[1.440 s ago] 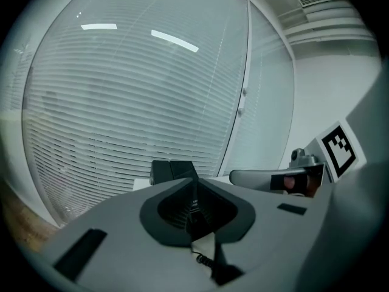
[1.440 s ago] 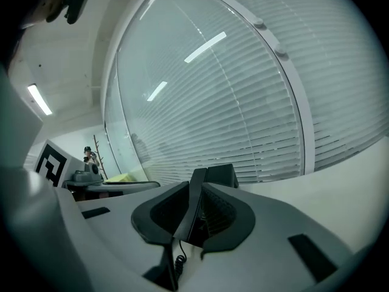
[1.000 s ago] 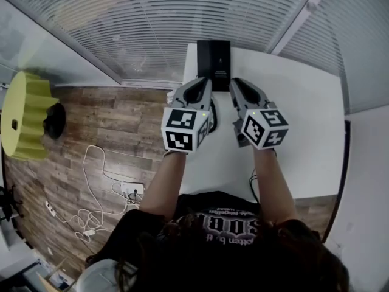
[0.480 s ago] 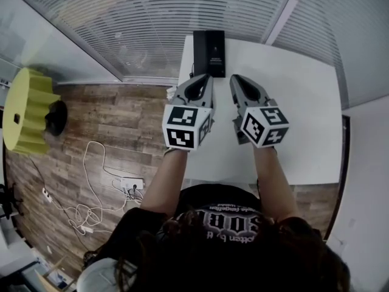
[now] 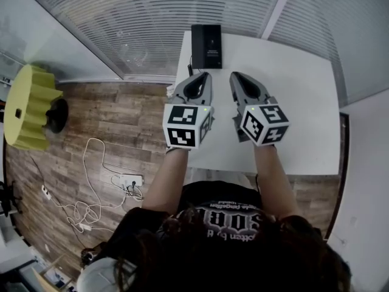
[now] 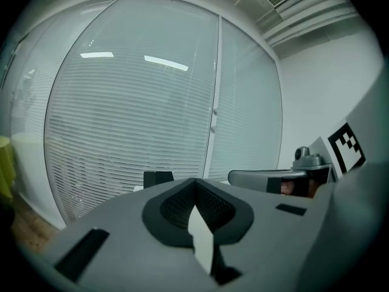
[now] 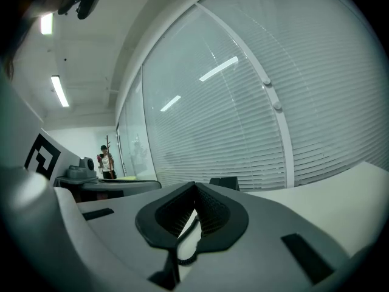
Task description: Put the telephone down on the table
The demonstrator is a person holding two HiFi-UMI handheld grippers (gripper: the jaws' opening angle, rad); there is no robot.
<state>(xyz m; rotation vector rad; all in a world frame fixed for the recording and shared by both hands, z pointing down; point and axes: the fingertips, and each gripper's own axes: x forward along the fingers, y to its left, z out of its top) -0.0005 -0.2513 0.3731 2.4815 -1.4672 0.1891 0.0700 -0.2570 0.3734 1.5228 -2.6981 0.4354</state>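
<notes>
The black telephone (image 5: 206, 45) lies flat on the white table (image 5: 298, 114), at its far left edge by the window. It shows as a small dark block in the left gripper view (image 6: 158, 178) and the right gripper view (image 7: 223, 183). Both grippers hover side by side over the table, nearer to me than the phone and apart from it. My left gripper (image 5: 199, 83) (image 6: 196, 185) is shut with nothing in it. My right gripper (image 5: 240, 83) (image 7: 194, 187) is shut and holds nothing either. A thin dark cord (image 5: 190, 67) runs off the phone's left side.
Slatted blinds (image 5: 152, 23) cover the glass wall behind the table. A yellow ribbed stool (image 5: 27, 108) stands on the wooden floor at the left, with white cables and a power strip (image 5: 130, 181) near the table's left edge. A person (image 7: 107, 162) stands far off.
Both grippers have drawn back toward me from the telephone, whose near end their tips reached a second ago. The phone stays on the table.
</notes>
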